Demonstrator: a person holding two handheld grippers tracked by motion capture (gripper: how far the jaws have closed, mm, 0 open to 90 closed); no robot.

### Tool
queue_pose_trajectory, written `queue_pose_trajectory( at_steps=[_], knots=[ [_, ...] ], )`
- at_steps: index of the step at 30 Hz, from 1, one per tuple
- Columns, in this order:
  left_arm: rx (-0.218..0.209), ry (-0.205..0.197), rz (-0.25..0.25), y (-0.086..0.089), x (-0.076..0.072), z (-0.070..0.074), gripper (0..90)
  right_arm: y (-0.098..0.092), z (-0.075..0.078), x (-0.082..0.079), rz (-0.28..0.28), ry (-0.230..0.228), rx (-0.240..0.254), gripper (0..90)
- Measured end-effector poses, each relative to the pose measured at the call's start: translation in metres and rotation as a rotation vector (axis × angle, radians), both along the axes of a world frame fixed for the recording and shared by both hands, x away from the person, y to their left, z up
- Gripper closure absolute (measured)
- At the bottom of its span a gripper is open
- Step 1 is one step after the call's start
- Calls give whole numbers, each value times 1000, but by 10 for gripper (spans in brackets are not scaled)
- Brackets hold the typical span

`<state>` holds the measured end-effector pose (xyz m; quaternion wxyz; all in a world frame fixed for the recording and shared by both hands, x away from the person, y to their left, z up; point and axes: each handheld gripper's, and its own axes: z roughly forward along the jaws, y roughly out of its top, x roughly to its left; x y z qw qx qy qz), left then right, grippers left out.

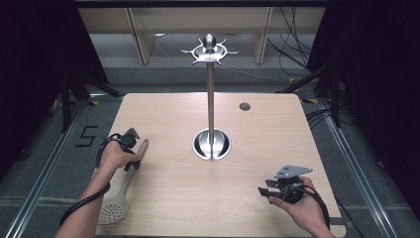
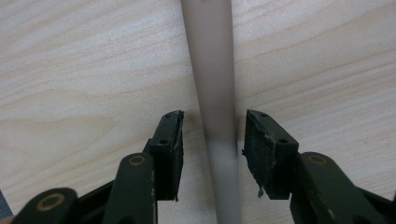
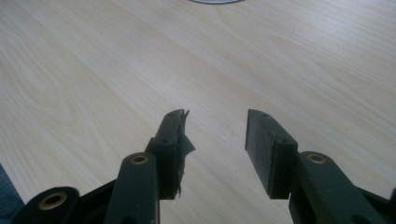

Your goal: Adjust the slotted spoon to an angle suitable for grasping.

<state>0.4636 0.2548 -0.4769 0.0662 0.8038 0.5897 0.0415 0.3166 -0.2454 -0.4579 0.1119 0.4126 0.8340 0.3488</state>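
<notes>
A slotted spoon (image 1: 115, 208) lies along the left edge of the wooden table (image 1: 198, 198), its pale handle (image 1: 142, 148) pointing away from me. My left gripper (image 1: 134, 162) points down over that handle. In the left gripper view the handle (image 2: 212, 70) runs between the jaws of the left gripper (image 2: 215, 114), with a narrow gap showing at each pad, so the gripper is open around it. My right gripper (image 1: 263, 190) rests near the front right of the table. It is open in the right gripper view (image 3: 215, 114), with bare wood between its pads.
A metal utensil stand (image 1: 211, 104) rises from a round base (image 1: 212, 144) at the table's middle, with a ring of bare hooks (image 1: 210, 50) on top. A small dark hole (image 1: 244, 106) sits at the back right. Cables lie on the floor beyond the table.
</notes>
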Motion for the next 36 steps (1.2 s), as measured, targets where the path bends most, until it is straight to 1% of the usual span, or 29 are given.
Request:
queue_pose_trajectory(
  at_steps=[1, 3, 4, 5, 7, 8, 9, 10, 13, 16, 17, 18, 19, 21, 22, 23, 24, 25, 26, 27, 28, 29, 30, 31, 32, 33, 34, 35, 36],
  knots=[
    [-8, 3, 36, -2, -1, -1, 577, 0, 0, 0, 1, 0, 0, 580],
    [-6, 6, 35, -2, -1, -1, 592, 0, 0, 0, -1, 2, 1, 581],
    [5, 26, 6, -1, 0, 0, 592, 0, 0, 0, 0, 1, 1, 581],
    [13, 17, -1, 0, -1, -2, 608, 0, 0, 0, -1, -1, 1, 580],
    [28, 21, 1, -2, 0, -3, 619, 0, 0, 0, 0, 0, 3, 579],
    [22, 17, 3, -2, -1, -4, 631, 0, 0, 0, -1, -2, 4, 579],
    [24, 20, 3, -2, 0, -3, 647, 0, -1, 0, 9, -19, -4, 579],
    [33, 27, -7, -2, 0, -3, 656, -1, -1, 0, 9, -20, -3, 579],
    [25, 29, 1, -5, 0, -3, 713, -1, -1, 1, 9, -23, -5, 578],
    [20, 28, 11, -4, -1, -3, 730, -1, -1, 1, 9, -22, -5, 576],
    [-17, 9, 45, -3, -2, -4, 736, -1, -1, 1, 9, -22, -5, 575],
    [-17, 9, 45, -3, -2, -4, 738, -1, -1, 1, 9, -22, -5, 575],
    [-37, -6, 62, -2, -4, -5, 738, -2, 1, 1, 16, -4, -16, 574],
    [-55, -18, 55, 1, -7, -5, 742, -3, 1, 1, 18, -5, -18, 572],
    [-55, -18, 55, 1, -7, -5, 743, -3, 1, 1, 18, -5, -18, 572],
    [-68, -20, 58, 2, -9, -3, 743, -3, 0, 1, 19, -4, -18, 572],
    [-76, -29, 60, 4, -10, -2, 743, -1, -3, 2, 6, -33, 6, 571],
    [-76, -47, 28, 7, -11, -1, 744, 0, -3, 1, -3, -30, 17, 571],
    [-84, -64, 2, 10, -13, 1, 744, -3, 1, 1, 16, -5, -12, 570],
    [-91, -76, -3, 11, -15, 3, 744, -3, 1, 1, 16, -5, -12, 570],
    [-120, -101, 17, 12, -21, 8, 745, -3, 1, 1, 15, -4, -12, 568],
    [-120, -101, 17, 12, -21, 8, 745, -3, 1, 1, 15, -4, -12, 568],
    [-124, -130, -11, 14, -23, 10, 745, -3, 1, 2, 15, -5, -12, 567],
    [-150, -165, -17, 17, -30, 16, 745, -3, 1, 1, 15, -5, -12, 567],
    [-150, -165, -17, 17, -30, 16, 746, -3, 1, 1, 15, -5, -12, 567],
    [-165, -191, -17, 19, -35, 20, 745, -3, 1, 1, 15, -6, -11, 565],
    [-174, -202, -21, 21, -38, 23, 745, -3, 1, 1, 15, -6, -11, 565],
    [-196, -245, -25, 24, -46, 29, 746, -3, 1, 1, 15, -7, -10, 565],
    [-209, -268, -25, 26, -50, 33, 746, -3, 1, 2, 16, -6, -12, 565]
  ],
)
